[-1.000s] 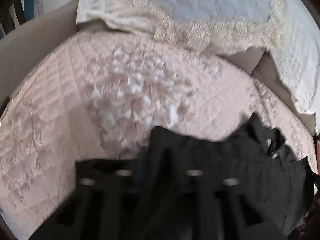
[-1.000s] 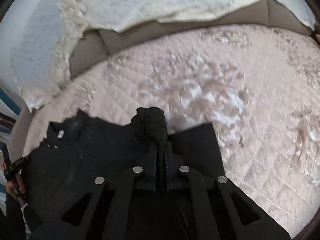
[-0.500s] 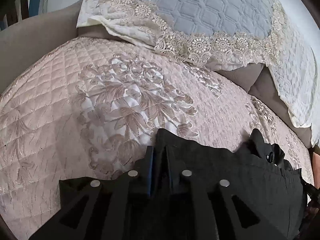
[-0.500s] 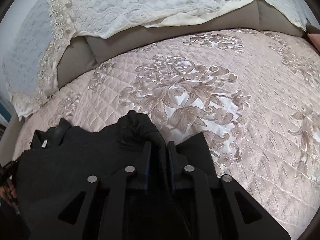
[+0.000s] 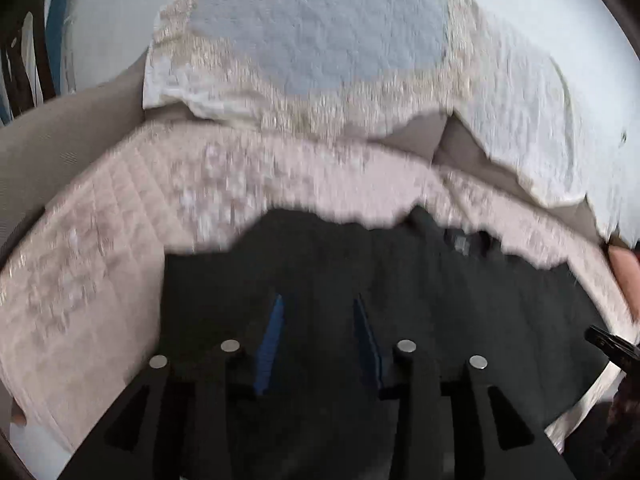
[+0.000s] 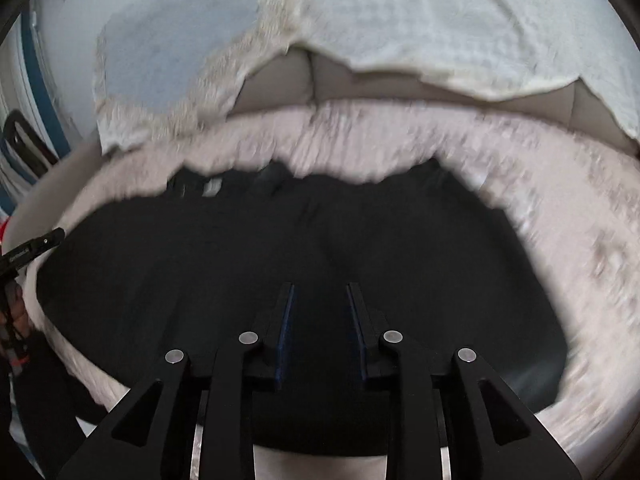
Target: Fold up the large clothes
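Black garment lies flat on pink quilt — soft, limp, light. Both grippers, left & right, opening w/ nothing gripped. Grab hem corners — fabric'll sag.

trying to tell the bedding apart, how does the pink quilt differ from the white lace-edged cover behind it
The pink quilt is pale pink and quilted; the white cover is cream-white with a ragged lace border.

The pink quilt lies flat as the near surface; the white cover sits behind it, draped over the grey-beige cushions.

The pink quilt carries the black garment; the white cover has none on it.

Both are textured fabrics, blurred here.
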Demonstrator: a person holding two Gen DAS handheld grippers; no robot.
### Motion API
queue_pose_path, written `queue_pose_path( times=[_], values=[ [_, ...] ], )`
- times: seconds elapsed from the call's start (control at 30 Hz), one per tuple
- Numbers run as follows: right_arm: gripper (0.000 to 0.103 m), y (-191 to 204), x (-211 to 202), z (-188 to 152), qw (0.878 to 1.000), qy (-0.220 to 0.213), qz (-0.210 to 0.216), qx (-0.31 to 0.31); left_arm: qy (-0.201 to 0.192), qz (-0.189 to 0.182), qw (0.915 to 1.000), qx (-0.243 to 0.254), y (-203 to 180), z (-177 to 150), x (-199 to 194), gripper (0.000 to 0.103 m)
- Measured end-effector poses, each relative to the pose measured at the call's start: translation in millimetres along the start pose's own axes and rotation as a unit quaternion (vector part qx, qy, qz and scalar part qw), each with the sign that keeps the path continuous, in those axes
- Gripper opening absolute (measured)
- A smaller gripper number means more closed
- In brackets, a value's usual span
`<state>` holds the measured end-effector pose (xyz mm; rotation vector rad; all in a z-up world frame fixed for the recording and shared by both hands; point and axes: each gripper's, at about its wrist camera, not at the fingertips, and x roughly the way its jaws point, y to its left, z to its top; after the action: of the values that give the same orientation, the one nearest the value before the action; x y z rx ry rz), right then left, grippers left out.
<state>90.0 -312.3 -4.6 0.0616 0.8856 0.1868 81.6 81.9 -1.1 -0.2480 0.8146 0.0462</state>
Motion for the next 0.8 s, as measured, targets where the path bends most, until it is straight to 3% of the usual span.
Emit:
queue_pose_path(
  times=[0.07, 0.13, 0.23, 0.33, 0.43, 0.53, 0.63, 0.67, 0.8],
  values=[
    [0.026, -1.7, 28.2, -14.6, 1.000, 0.023, -0.014, -0.005, 0.032, 0.002, 0.9995, -0.008, 6.6, -16.7, 21.4, 0.039],
    [0.025, 2.5, 27.8, -14.1, 0.999, -0.001, -0.026, -0.025, 0.016, 0.013, 0.9995, 0.022, 1.5, -20.9, 22.1, 0.039],
    [0.026, 14.4, 22.3, -2.4, 0.998, 0.022, -0.051, -0.032, 0.019, 0.010, 0.9997, 0.013, -4.9, -13.5, 9.3, 0.039],
    [0.026, 41.1, -4.0, 0.6, 0.999, -0.003, -0.009, -0.031, 0.001, -0.019, 0.9998, -0.001, -9.9, -10.5, -12.4, 0.039],
    [0.026, 84.9, -16.4, 1.1, 0.997, -0.023, 0.044, -0.051, -0.010, -0.021, 0.9997, 0.006, -12.3, -14.6, -23.6, 0.042],
    [0.026, 125.8, 4.2, -4.3, 0.994, -0.006, 0.084, -0.072, 0.022, -0.002, 0.9998, -0.001, -5.4, -23.6, -8.8, 0.043],
    [0.026, 142.1, 41.5, -18.5, 0.993, 0.037, 0.070, -0.088, 0.033, 0.004, 0.9994, 0.014, -4.1, -32.7, -4.3, 0.043],
    [0.026, 143.7, 40.5, -20.5, 0.993, 0.021, 0.065, -0.095, 0.033, 0.008, 0.9992, 0.021, -5.9, -33.1, -7.5, 0.043],
    [0.026, 147.4, 28.1, -9.3, 0.994, 0.028, 0.060, -0.090, 0.018, -0.003, 0.9998, 0.006, -2.1, -31.2, -29.5, 0.043]
  ],
)
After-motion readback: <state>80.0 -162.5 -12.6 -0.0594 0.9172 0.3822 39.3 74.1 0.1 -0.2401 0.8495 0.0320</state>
